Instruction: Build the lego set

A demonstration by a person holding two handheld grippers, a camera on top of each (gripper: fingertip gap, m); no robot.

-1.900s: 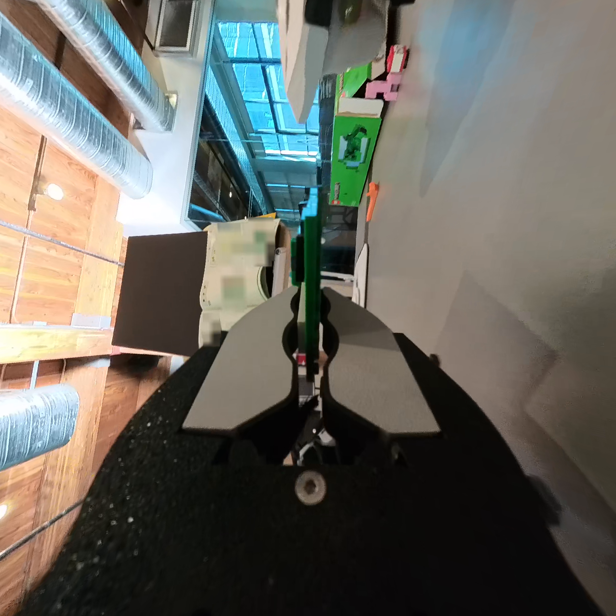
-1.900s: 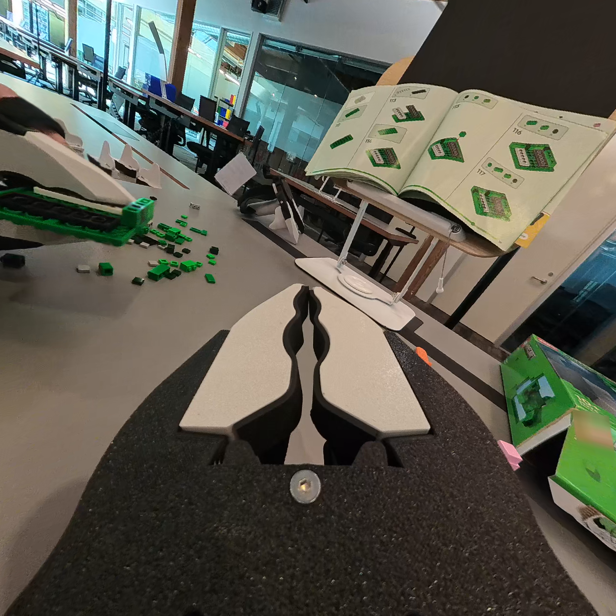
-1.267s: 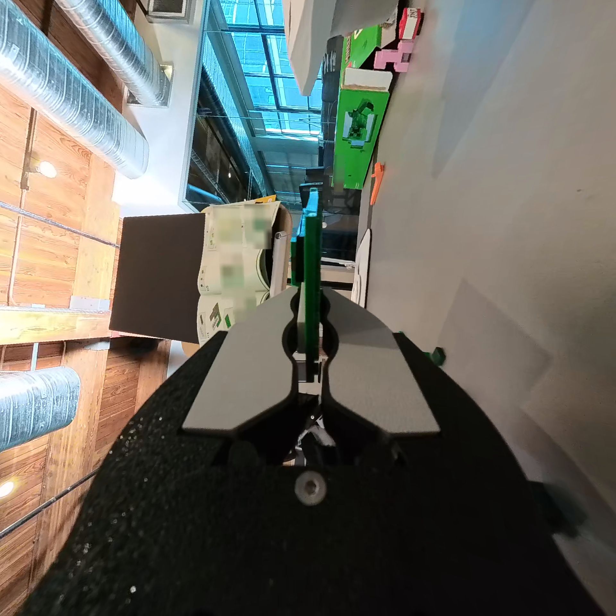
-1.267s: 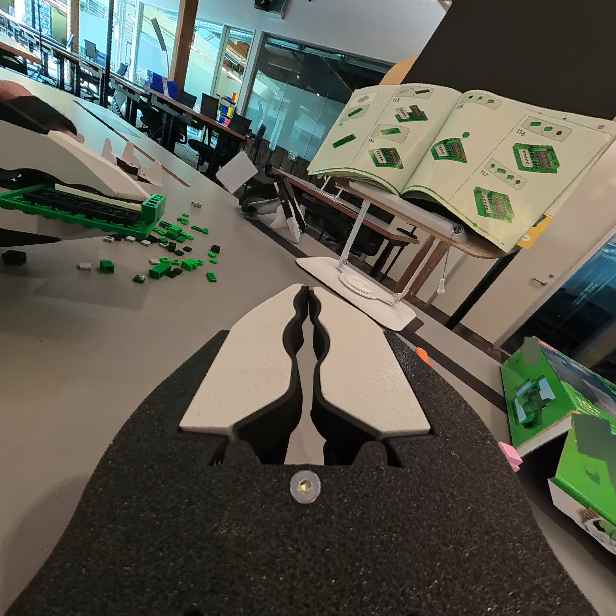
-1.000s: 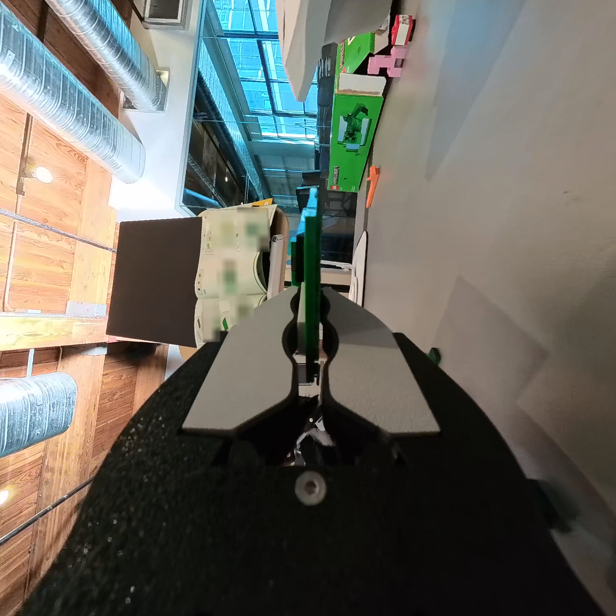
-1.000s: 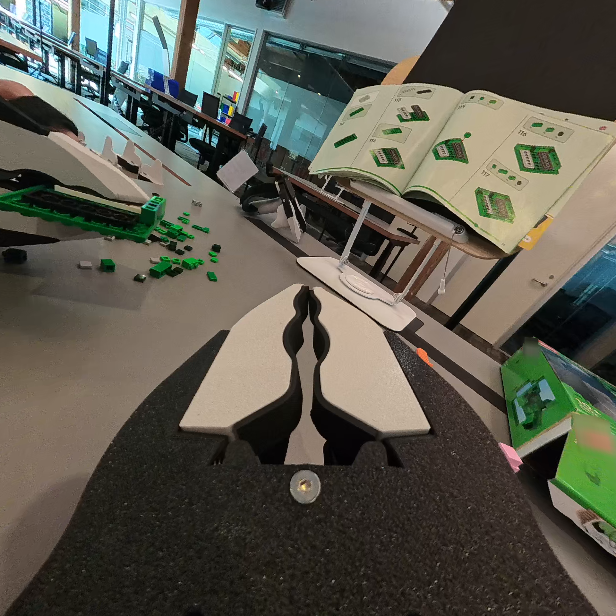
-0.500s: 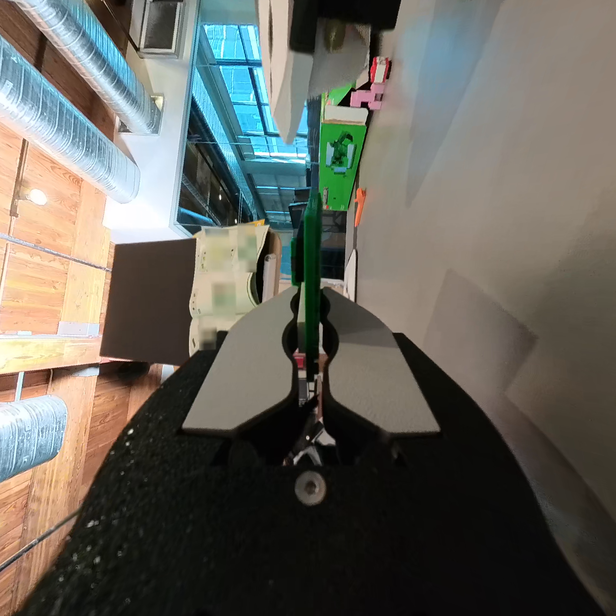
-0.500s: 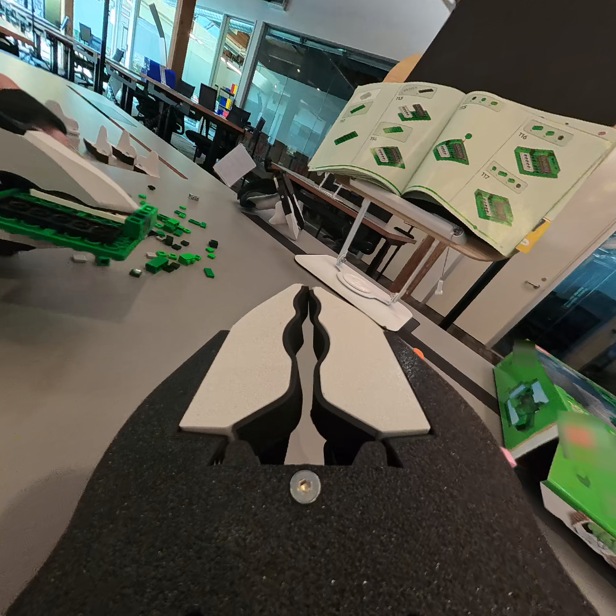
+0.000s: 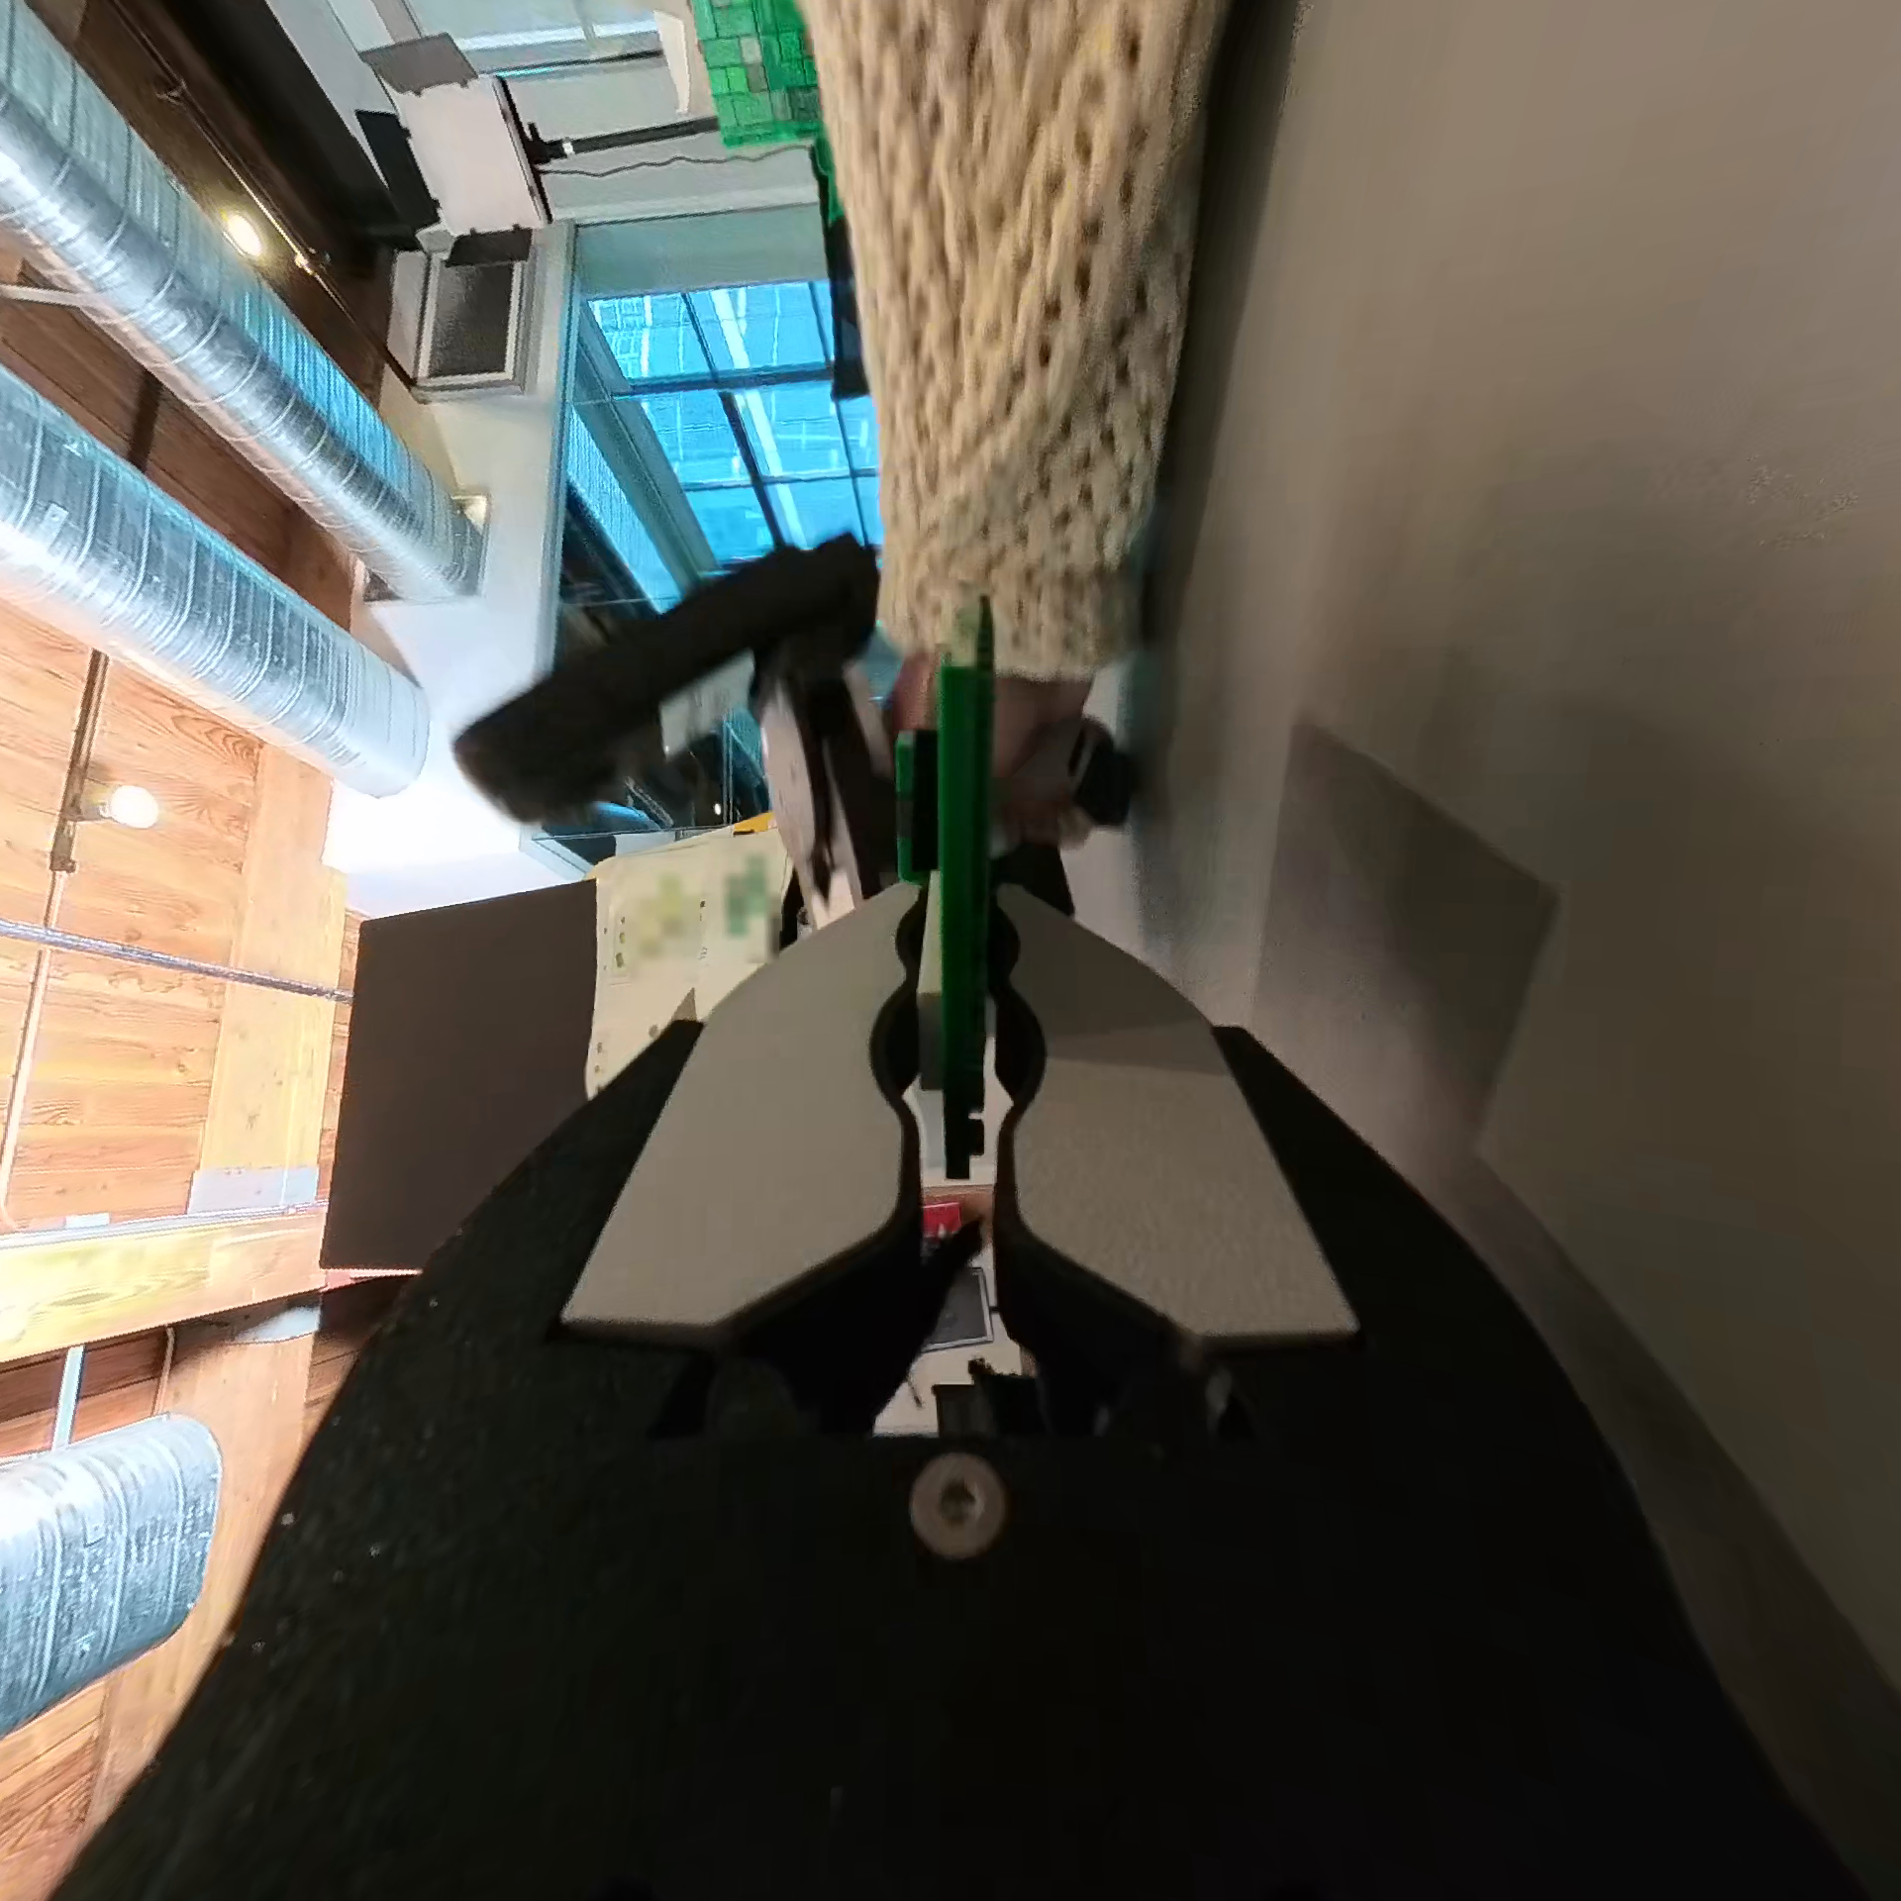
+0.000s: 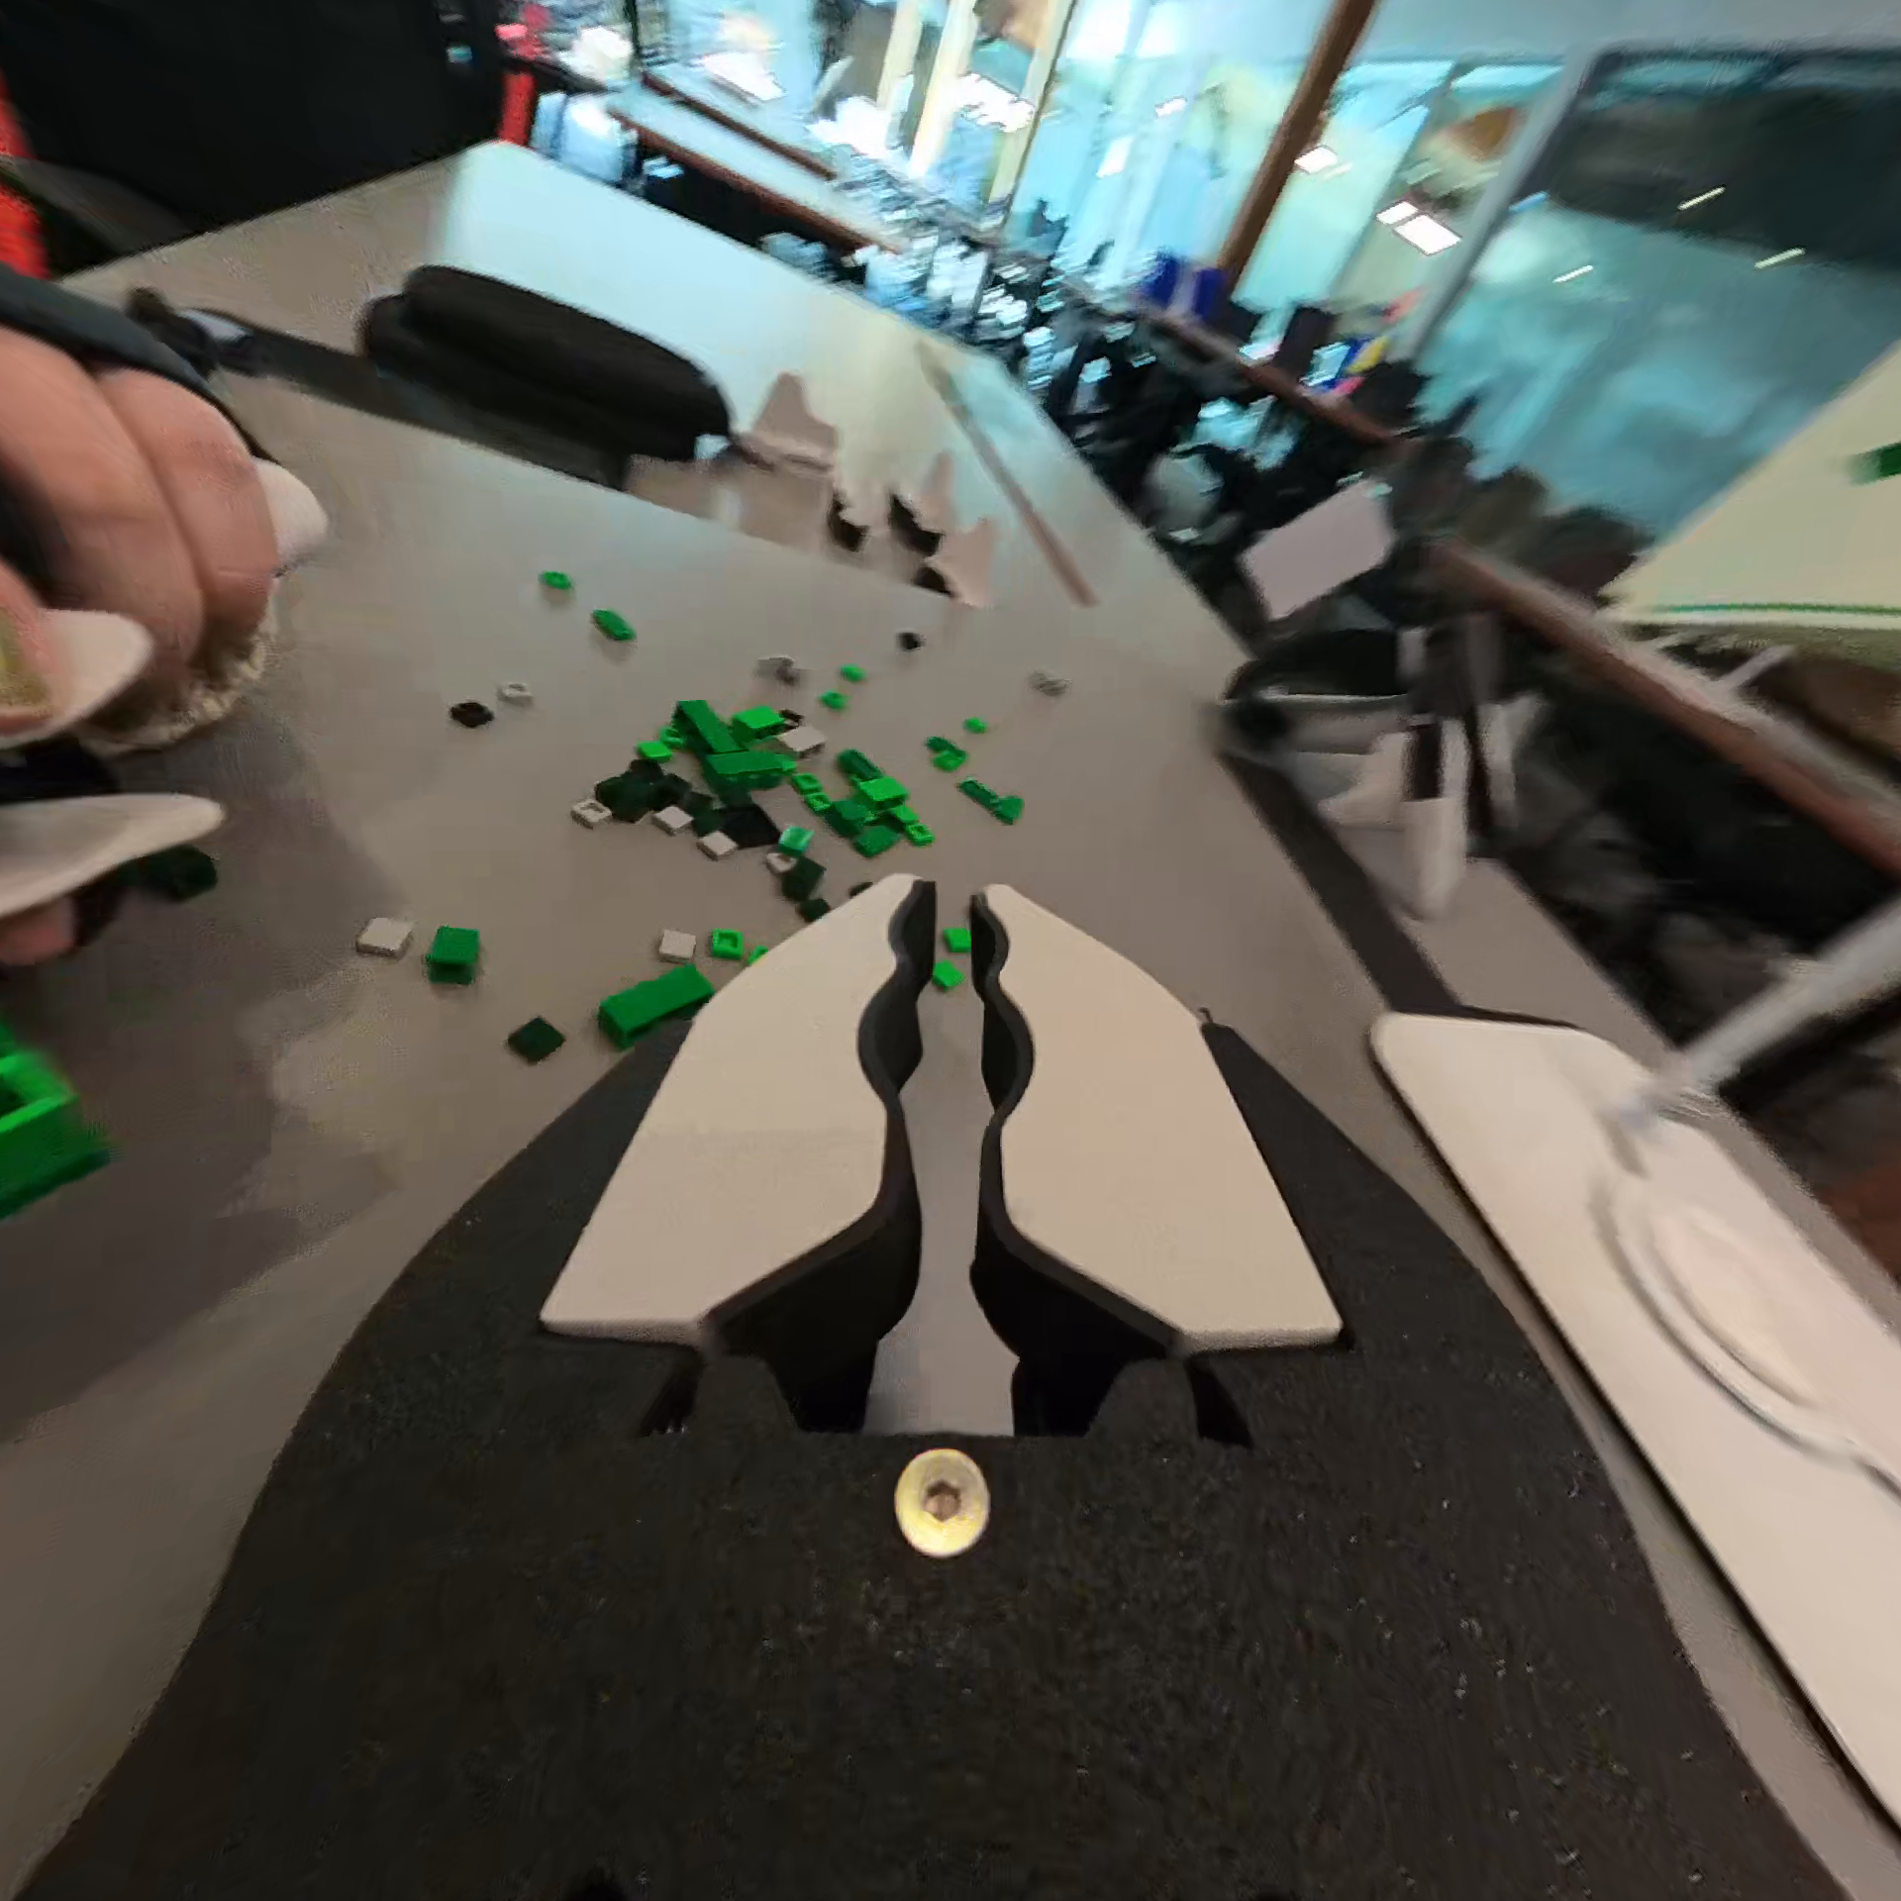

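Observation:
My left gripper (image 9: 952,905) is shut on a flat green lego assembly (image 9: 967,782), held edge-on above the grey table (image 9: 1543,617). The assembly's corner (image 10: 31,1132) and the left gripper's white fingers (image 10: 93,844) show at the left edge of the right wrist view. My right gripper (image 10: 952,890) is empty, its jaws a narrow gap apart. It hovers low just before a scatter of small green, black and grey loose bricks (image 10: 761,772). A longer green brick (image 10: 653,1003) lies just left of its fingertips. The right gripper also shows blurred in the left wrist view (image 9: 813,782).
A knitted cream sleeve (image 9: 1008,309) reaches in beyond the assembly. A hand (image 10: 123,514) holds the left gripper. The white base of the book stand (image 10: 1646,1286) lies at the right. A black case (image 10: 545,350) and white spare parts (image 10: 957,556) sit farther back.
My right gripper has swung left and down from facing the instruction book to the loose bricks, and its jaws have parted slightly. My left gripper still holds the green assembly; the sleeve has entered its view.

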